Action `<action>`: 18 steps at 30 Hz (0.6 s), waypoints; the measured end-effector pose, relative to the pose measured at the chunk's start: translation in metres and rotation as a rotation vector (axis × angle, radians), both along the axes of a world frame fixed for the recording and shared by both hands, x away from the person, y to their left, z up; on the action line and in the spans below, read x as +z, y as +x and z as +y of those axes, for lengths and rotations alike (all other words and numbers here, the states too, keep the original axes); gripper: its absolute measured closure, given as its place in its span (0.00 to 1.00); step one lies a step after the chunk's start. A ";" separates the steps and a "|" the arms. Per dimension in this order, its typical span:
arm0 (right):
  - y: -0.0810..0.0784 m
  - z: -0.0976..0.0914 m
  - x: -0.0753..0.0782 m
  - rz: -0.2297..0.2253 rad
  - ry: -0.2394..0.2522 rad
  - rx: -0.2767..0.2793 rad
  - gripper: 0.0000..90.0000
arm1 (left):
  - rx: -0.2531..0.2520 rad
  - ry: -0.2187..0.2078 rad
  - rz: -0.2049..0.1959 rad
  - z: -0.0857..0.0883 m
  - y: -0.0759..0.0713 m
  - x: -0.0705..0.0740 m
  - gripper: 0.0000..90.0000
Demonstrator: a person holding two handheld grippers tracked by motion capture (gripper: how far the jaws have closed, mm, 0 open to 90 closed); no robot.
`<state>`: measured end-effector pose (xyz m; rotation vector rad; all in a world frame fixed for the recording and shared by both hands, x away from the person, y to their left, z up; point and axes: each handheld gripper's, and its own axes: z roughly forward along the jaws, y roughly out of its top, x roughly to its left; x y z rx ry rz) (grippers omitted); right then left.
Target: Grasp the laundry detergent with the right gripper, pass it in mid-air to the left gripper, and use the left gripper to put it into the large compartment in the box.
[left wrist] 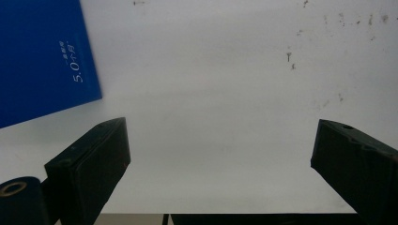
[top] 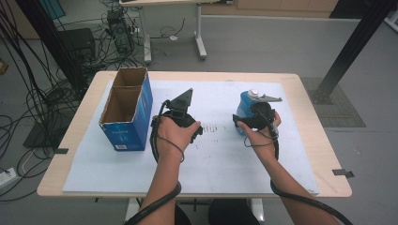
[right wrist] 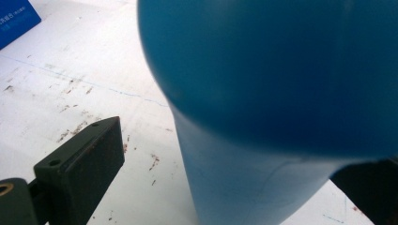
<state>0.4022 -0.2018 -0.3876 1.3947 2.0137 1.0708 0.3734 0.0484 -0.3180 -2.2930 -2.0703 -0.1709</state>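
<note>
So the thing we're going for is the blue bottle (top: 245,108), standing upright on the white mat (top: 216,159), and our right gripper (top: 259,117) is the one right on it. It's way closer than the left gripper (top: 180,112), which sits well apart, off toward the open cardboard box (top: 126,108).

What the next move hangs on: the bottle's long axis runs straight up, and the right claw comes at it from the side, so the jaws straddle the body rather than the cap. In the right gripper view the bottle (right wrist: 263,93) sits between the jaws. The near jaw stands clear of its wall with mat showing in the gap, and the far jaw barely peeks out behind the bottle, so we can't tell if that side touches. We'd call it open around the bottle, nothing pinched yet.

The left gripper view shows its jaws spread wide over bare mat, holding nothing, with the box's blue side (left wrist: 42,56) off past one jaw.

The high view gives us the bottle's silver cap and upright stance, which the close-up misses; the close-up gives the jaw gap, which the hand hides from above.
</note>
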 end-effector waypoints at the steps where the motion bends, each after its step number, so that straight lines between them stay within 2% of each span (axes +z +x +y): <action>1: 0.000 0.000 0.000 0.001 0.000 0.000 0.02 | 0.001 0.000 -0.002 0.000 0.000 0.000 0.06; 18: 0.001 0.000 -0.001 0.001 0.002 0.002 0.02 | -0.002 0.002 0.002 -0.002 0.001 -0.001 0.06</action>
